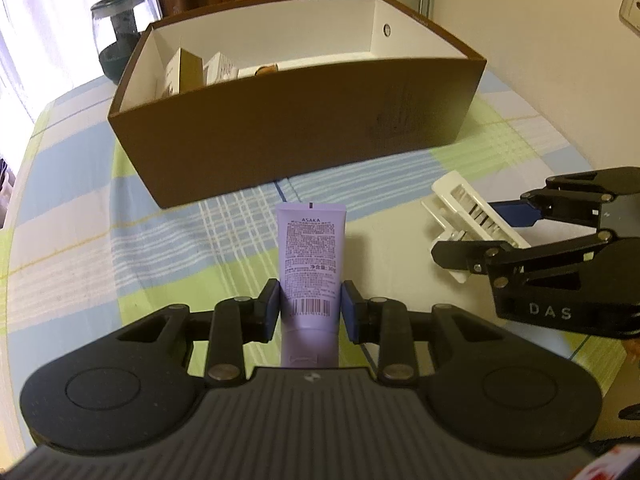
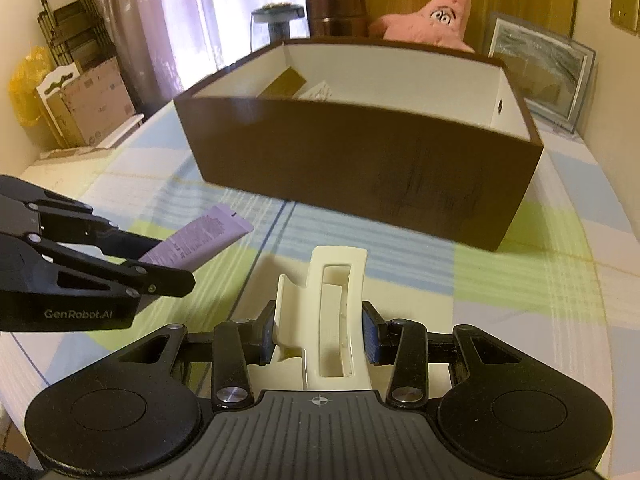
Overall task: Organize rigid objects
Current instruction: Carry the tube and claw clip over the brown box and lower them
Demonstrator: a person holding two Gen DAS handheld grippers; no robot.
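A few small cartons [image 1: 192, 70] already sit in the brown box [image 1: 280, 140] toward the tabletop's far edge, while the left gripper [image 1: 310, 306] clamps a lilac tube [image 1: 311, 256] and the right gripper [image 2: 320, 336] a cream hair claw [image 2: 332, 312], both off the checked cloth [image 1: 80, 240], not yet boxed.

A lived-in home room; a table under a blue, green and white checked cloth [image 1: 80, 208]; sheer lilac curtains [image 2: 180, 12] at a bright window; a pink star-shaped plush toy [image 2: 432, 20]; a framed picture [image 2: 540, 76] leaning on the wall; printed cardboard cartons [image 2: 92, 104] stacked in the corner.
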